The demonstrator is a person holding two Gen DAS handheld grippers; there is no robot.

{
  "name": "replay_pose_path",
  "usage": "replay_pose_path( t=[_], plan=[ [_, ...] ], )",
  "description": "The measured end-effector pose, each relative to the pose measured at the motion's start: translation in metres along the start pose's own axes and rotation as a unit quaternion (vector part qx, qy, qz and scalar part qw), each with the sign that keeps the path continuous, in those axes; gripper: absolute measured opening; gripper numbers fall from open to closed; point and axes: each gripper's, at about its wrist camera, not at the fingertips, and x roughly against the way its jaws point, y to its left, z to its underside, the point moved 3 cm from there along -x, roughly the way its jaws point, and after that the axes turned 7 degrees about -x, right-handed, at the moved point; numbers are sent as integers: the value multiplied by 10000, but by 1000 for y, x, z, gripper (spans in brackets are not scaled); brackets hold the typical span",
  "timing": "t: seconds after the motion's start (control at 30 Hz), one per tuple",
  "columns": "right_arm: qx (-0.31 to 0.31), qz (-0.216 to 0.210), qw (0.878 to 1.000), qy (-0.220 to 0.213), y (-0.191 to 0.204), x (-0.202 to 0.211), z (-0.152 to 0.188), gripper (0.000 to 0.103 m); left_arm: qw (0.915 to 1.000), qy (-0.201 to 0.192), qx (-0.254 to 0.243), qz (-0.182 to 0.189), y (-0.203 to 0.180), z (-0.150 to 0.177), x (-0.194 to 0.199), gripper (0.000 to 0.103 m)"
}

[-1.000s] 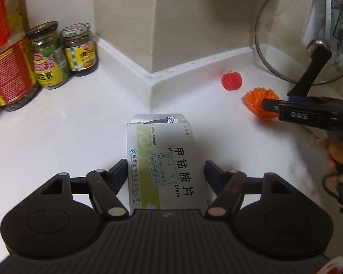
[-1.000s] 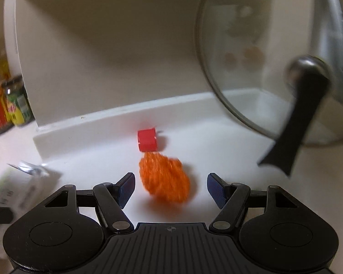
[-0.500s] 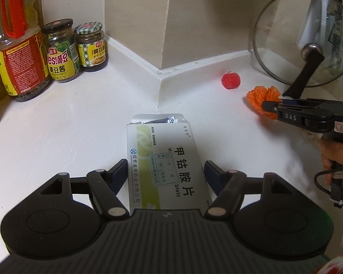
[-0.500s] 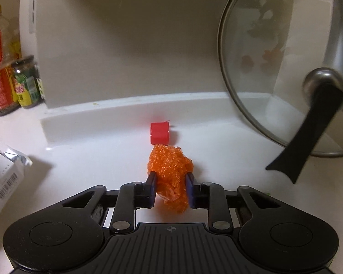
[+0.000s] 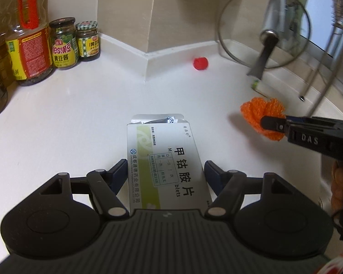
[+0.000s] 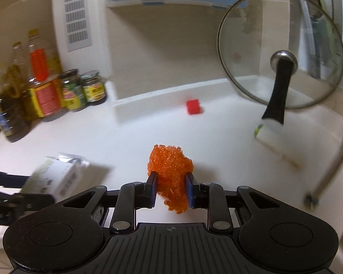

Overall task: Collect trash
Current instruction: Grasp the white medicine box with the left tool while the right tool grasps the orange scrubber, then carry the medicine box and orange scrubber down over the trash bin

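Lifted off the counter now — frilly orange mesh wad (image 6: pixel 170 173) pinched in right jaws; left jaws clamp medicine box (image 5: pixel 165 159).

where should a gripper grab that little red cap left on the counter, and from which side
Take the red cap across its round side wall, coming down from above at the front. It looks like a short cylinder lying near the raised counter edge, so the wall side is probably too tight for a finger. Both grippers are full now: the right gripper holds the orange mesh, the left gripper the medicine box.
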Motion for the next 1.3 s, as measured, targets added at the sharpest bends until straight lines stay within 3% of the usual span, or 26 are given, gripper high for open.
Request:
replay_pose_path(
  t=[0.3, 0.53, 0.8, 1.3],
  plan=[
    [-302, 90, 9994, 160, 57, 73, 77, 26, 9992, -14, -246, 305, 9, 66, 66, 70],
    [-511, 191, 9978, 368, 80, 108, 126, 26, 9977, 169, -380, 528, 12, 112, 95, 70],
    [-438, 2, 9958, 806, 89, 106, 155, 26, 9971, 429, -222, 581, 4, 144, 98, 70],
    [-109, -142, 9900, 1397, 61, 72, 188, 26, 9924, 1153, 218, 357, -6, 184, 52, 70]
  ],
)
